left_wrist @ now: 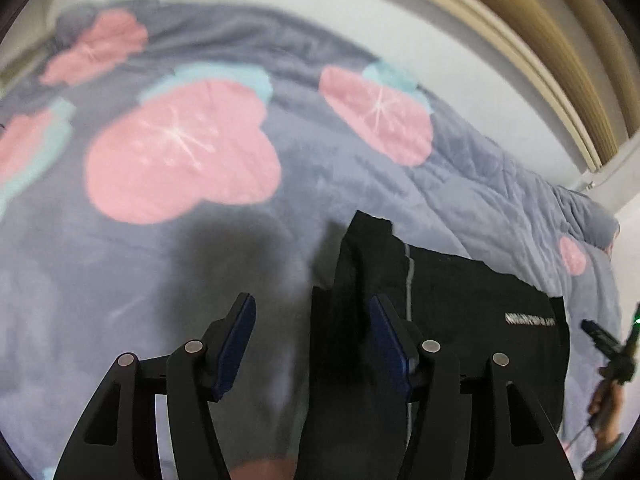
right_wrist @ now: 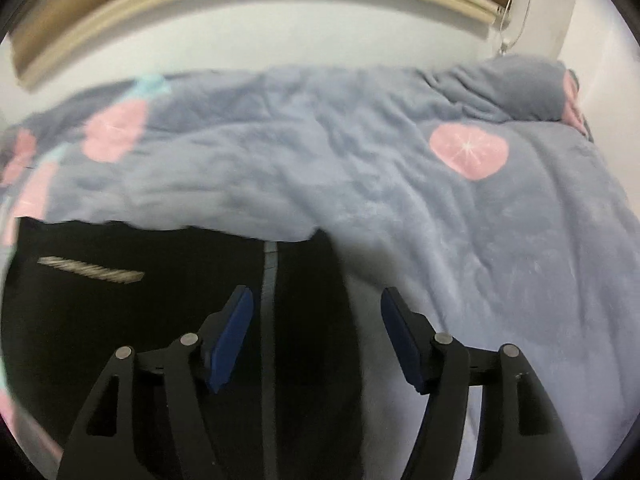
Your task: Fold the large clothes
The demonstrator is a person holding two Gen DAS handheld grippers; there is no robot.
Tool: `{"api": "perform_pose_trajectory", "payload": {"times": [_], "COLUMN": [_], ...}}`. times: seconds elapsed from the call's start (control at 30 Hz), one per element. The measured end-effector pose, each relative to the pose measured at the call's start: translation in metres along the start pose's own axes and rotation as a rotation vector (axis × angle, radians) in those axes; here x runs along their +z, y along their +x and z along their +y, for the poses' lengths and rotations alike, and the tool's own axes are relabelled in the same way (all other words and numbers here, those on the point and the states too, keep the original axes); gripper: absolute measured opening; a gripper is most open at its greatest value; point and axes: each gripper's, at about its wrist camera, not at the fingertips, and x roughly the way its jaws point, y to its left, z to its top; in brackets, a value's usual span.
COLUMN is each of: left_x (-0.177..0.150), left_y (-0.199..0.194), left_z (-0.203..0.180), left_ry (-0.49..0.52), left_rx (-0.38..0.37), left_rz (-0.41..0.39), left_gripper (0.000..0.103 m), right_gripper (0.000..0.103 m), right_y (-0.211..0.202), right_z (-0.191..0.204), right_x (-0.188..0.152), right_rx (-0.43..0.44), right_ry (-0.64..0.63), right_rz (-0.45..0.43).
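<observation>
A black garment is lying flat on a plush, wrinkled grey-blue blanket that is showing big rounded pink blossoms with pale teal edges. The garment's cloth is looking smooth and matte, with a thin grey stripe running down it and a short line of pale lettering on its front; its far edge is lying roughly straight across the blanket, and at its left end a fold of cloth is standing up in a peak.

The left gripper is hovering over the garment's left edge, blue pads standing well apart, the right pad against that raised fold, nothing being pinched. The right gripper is hanging over the garment's right edge, jaws equally wide, the grey stripe showing between them, the right finger over bare blanket. Beyond the blanket, a white wall is meeting a tan frame.
</observation>
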Motion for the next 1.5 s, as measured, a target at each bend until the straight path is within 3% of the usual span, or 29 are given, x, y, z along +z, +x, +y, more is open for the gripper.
{"api": "perform_pose_trajectory", "payload": {"times": [0.13, 0.2, 0.33, 0.47, 0.6, 0.73, 0.93, 1.03, 1.1, 1.23, 1.3, 1.43, 1.5], "left_x": [-0.025, -0.046, -0.095, -0.143, -0.168, -0.171, -0.173, -0.165, -0.149, -0.109, -0.082, -0.073, -0.075], "left_y": [-0.042, -0.055, -0.052, -0.026, 0.025, 0.058, 0.060, 0.049, 0.027, -0.001, 0.015, 0.078, 0.106], "left_z": [-0.037, -0.070, -0.136, -0.180, -0.185, -0.179, -0.181, -0.186, -0.190, -0.201, -0.205, -0.203, -0.201], "left_ry": [0.066, 0.099, 0.192, 0.291, 0.304, 0.278, 0.291, 0.297, 0.315, 0.312, 0.271, 0.238, 0.253], "left_rx": [-0.040, -0.112, -0.174, -0.139, -0.055, -0.021, -0.005, -0.024, -0.061, -0.086, -0.092, -0.049, -0.012], "left_rz": [-0.057, -0.064, -0.032, 0.013, 0.130, 0.161, 0.145, 0.148, 0.106, 0.002, 0.038, 0.190, 0.256], "left_gripper": [0.062, 0.062, 0.062, 0.061, 0.061, 0.063, 0.063, 0.063, 0.062, 0.062, 0.062, 0.062, 0.062], "right_gripper": [0.068, 0.068, 0.068, 0.068, 0.071, 0.077, 0.078, 0.078, 0.078, 0.078, 0.078, 0.079, 0.081], "right_y": [-0.038, -0.044, -0.035, -0.008, 0.027, 0.043, 0.046, 0.034, 0.018, 0.019, 0.037, 0.105, 0.123], "right_z": [0.047, 0.070, 0.108, 0.122, 0.129, 0.138, 0.133, 0.120, 0.105, 0.092, 0.095, 0.111, 0.112], "right_x": [-0.020, -0.036, -0.065, -0.090, -0.106, -0.117, -0.114, -0.099, -0.080, -0.036, -0.019, -0.008, -0.011], "right_rx": [0.139, 0.205, 0.205, 0.194, 0.138, 0.086, 0.095, 0.156, 0.212, 0.217, 0.188, 0.157, 0.145], "right_ry": [0.006, 0.007, -0.029, -0.033, -0.063, -0.103, -0.106, -0.080, -0.022, 0.020, 0.009, -0.027, -0.036], "right_rz": [-0.007, 0.014, 0.067, 0.127, 0.201, 0.177, 0.172, 0.187, 0.142, 0.089, 0.100, 0.235, 0.255]}}
